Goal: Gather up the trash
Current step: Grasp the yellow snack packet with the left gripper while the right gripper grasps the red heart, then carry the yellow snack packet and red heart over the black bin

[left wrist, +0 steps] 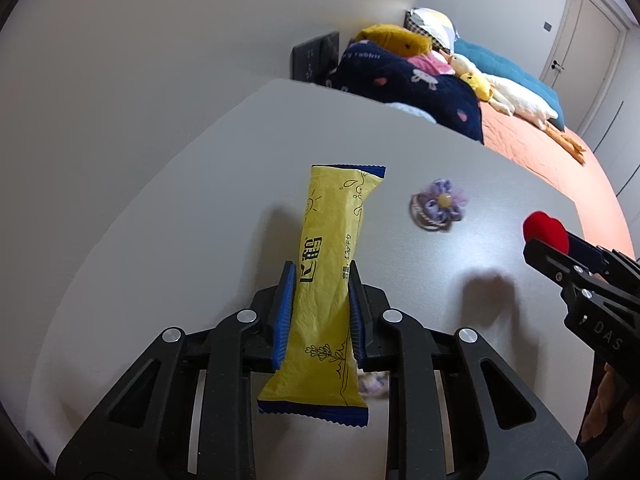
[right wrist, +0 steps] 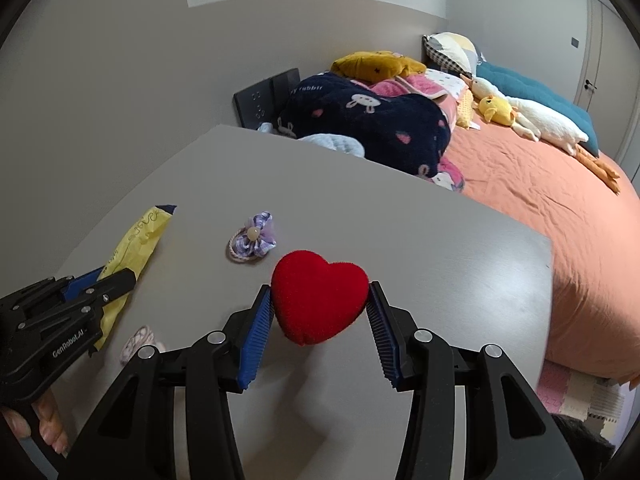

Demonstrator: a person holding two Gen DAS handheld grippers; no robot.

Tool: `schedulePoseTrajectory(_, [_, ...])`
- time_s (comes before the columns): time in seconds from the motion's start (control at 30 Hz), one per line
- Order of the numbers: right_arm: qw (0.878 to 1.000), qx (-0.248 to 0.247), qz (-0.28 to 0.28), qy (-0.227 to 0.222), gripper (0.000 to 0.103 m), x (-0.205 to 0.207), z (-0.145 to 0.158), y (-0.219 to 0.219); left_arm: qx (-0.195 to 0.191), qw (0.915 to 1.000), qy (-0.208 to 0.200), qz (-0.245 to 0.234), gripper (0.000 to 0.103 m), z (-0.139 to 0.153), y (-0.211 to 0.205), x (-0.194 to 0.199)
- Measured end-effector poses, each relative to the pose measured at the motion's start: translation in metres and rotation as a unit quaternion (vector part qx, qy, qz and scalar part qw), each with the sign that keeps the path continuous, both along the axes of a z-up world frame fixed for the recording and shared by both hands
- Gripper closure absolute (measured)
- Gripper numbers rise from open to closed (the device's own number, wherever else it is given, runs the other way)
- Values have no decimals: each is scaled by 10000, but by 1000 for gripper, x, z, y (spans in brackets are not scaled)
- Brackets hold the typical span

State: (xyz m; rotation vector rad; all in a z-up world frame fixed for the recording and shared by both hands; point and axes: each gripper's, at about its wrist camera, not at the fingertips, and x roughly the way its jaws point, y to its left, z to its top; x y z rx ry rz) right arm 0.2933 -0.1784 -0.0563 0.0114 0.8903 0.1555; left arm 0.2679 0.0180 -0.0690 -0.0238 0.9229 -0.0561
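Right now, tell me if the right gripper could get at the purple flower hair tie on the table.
Probably not as it stands: the right gripper is shut on the red heart. The way itself looks free, since the purple flower hair tie lies alone on the table just ahead and left.

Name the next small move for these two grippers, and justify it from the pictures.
Probably lift both clear of the grey table: the left gripper already pinches the yellow wrapper, the right gripper the red heart. No bin is visible yet.
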Motion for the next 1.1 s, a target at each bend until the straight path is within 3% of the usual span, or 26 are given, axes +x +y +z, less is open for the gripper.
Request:
schedulePoseTrajectory(0.6, [9992,205,-188,-302,54,-84,44,-53,-14,9984,-487,-286,82,64,-49,-72])
schedulePoseTrajectory(1.1, [9977,338,-373,-457,54,-155,64,-95,-5,9966,-572,-585,82,80,-91,-128])
